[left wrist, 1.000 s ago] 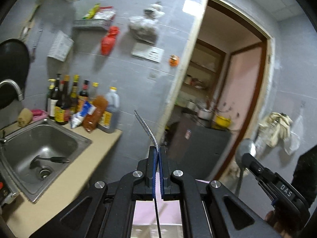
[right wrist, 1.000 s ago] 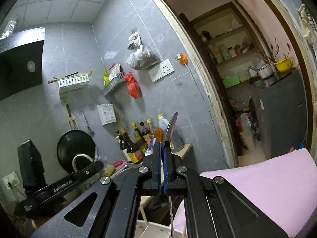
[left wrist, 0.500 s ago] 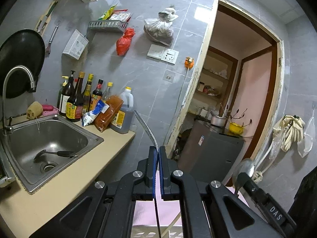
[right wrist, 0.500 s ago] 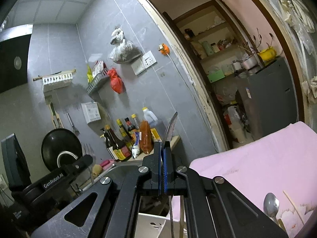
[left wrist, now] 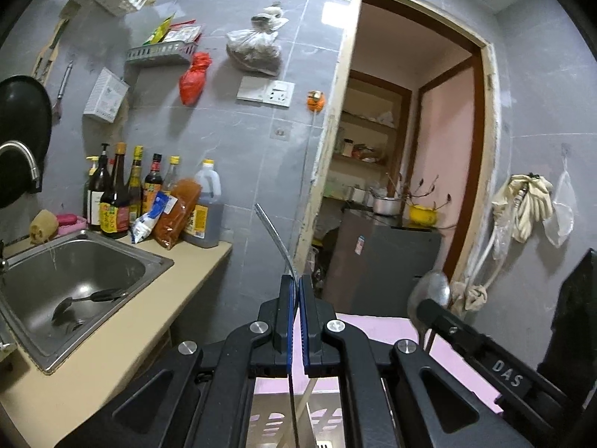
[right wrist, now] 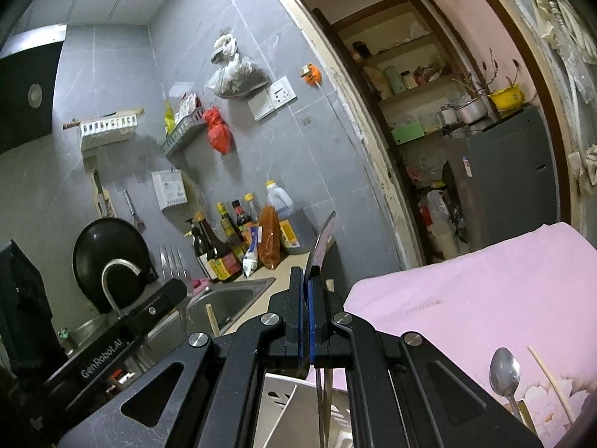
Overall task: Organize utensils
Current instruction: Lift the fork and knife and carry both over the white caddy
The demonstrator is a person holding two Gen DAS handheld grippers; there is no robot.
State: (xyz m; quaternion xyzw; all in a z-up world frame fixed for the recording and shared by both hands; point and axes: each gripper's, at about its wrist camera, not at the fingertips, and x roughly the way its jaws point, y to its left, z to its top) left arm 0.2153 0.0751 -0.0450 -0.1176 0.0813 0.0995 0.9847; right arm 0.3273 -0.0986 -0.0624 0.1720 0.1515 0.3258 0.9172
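My left gripper (left wrist: pixel 297 285) is shut on a metal fork (left wrist: pixel 275 236), seen edge-on, its head sticking up past the fingertips; its tines show in the right wrist view (right wrist: pixel 172 261). My right gripper (right wrist: pixel 308 278) is shut on a metal spoon (right wrist: pixel 323 239), bowl up; the bowl also shows in the left wrist view (left wrist: pixel 429 293). Both handles hang down toward a white slotted utensil holder (right wrist: pixel 287 407) below the grippers, with chopsticks (right wrist: pixel 212 319) in it. A second spoon (right wrist: pixel 503 371) and a chopstick (right wrist: pixel 550 380) lie on the pink cloth (right wrist: pixel 485 291).
A steel sink (left wrist: pixel 71 280) with a dark utensil in it sits at the left in a beige counter (left wrist: pixel 123 332). Sauce bottles (left wrist: pixel 149 198) stand at the wall. A black pan (right wrist: pixel 108 250) hangs behind the tap. An open doorway (left wrist: pixel 403 186) leads to a fridge.
Both grippers have tilted downward and sunk a little toward the holder. More of the pink cloth, the second spoon and the chopstick have come into the right wrist view.
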